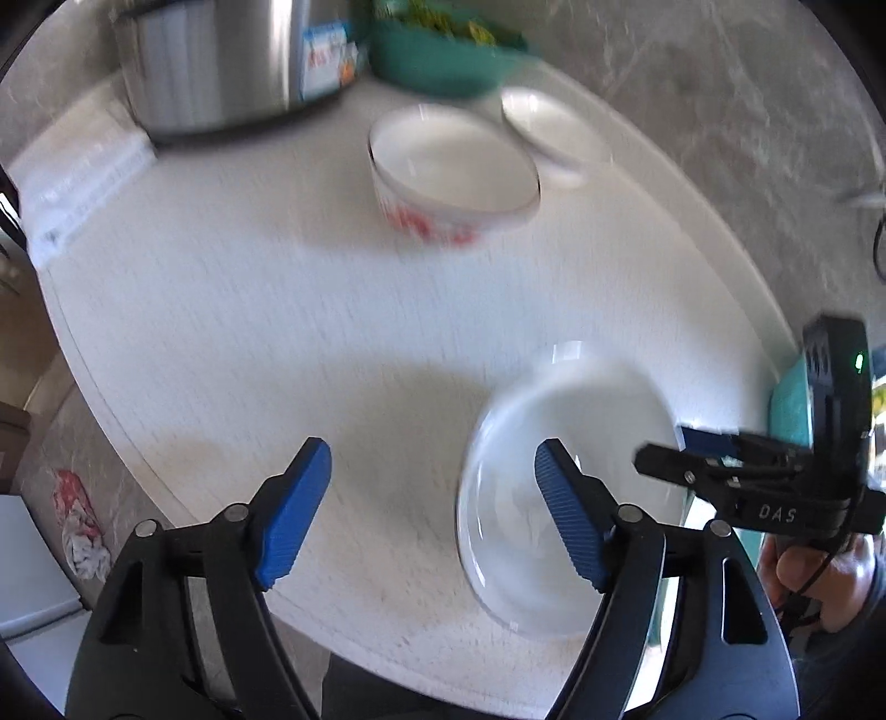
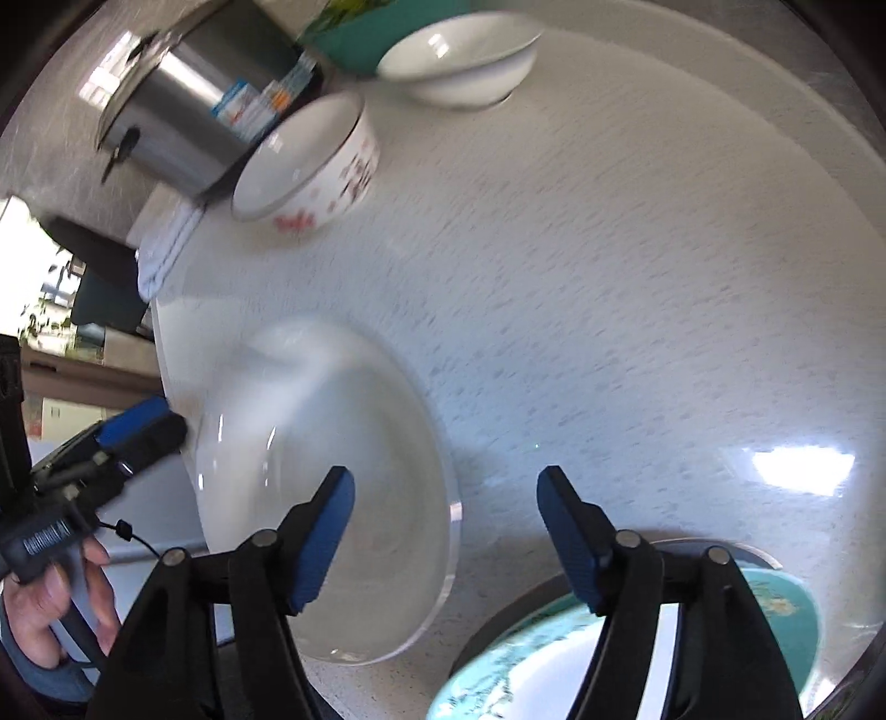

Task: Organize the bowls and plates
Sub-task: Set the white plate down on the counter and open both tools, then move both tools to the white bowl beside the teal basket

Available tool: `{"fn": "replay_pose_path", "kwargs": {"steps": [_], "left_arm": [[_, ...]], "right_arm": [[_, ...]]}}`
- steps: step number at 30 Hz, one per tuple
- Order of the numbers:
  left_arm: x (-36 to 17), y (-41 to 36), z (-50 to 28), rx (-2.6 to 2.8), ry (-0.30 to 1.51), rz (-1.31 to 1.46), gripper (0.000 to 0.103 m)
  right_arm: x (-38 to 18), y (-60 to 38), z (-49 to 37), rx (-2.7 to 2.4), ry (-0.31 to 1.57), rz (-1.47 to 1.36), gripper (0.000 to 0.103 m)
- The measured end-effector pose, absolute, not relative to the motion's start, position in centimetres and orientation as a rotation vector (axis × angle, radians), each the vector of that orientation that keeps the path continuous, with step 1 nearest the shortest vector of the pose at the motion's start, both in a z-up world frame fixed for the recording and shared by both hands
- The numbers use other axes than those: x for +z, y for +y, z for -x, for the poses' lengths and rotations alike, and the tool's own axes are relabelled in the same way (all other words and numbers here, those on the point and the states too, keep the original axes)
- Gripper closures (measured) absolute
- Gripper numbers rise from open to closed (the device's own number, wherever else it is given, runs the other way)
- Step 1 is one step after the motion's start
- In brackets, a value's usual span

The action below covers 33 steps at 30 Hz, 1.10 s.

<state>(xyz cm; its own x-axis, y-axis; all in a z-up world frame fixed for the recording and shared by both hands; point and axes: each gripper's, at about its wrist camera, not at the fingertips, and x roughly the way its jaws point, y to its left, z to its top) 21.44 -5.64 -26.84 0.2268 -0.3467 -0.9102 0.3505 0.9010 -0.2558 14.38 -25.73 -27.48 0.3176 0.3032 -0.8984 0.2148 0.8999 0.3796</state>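
Note:
A clear glass plate point(image 1: 509, 515) lies near the front edge of the round white table point(image 1: 277, 310); it also shows in the right wrist view point(image 2: 354, 443). My left gripper point(image 1: 432, 487) is open above the table, its right finger over the plate's left part. My right gripper point(image 2: 446, 509) is open and empty, its left finger over the plate's right part. A white bowl with red flowers point(image 1: 454, 177) point(image 2: 310, 166) stands at the middle back. A plain white bowl point(image 1: 545, 130) point(image 2: 459, 61) stands behind it. A teal plate point(image 2: 526, 664) lies under my right gripper.
A steel pot point(image 1: 216, 61) point(image 2: 183, 105) stands at the back with a small carton point(image 1: 326, 55) beside it. A teal bowl with greens point(image 1: 443, 50) is at the far back. A folded white cloth point(image 1: 77, 177) lies at the table's left edge.

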Motion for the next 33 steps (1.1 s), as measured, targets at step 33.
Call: {"fn": "replay_pose_path", "kwargs": {"steps": [33], "left_arm": [[-28.5,-26.1,-49.7,-0.68,1.319,-0.371,0.05]], "right_arm": [[-28.7,-40.4,-37.3,-0.017,1.212,-0.753,0.042]]}}
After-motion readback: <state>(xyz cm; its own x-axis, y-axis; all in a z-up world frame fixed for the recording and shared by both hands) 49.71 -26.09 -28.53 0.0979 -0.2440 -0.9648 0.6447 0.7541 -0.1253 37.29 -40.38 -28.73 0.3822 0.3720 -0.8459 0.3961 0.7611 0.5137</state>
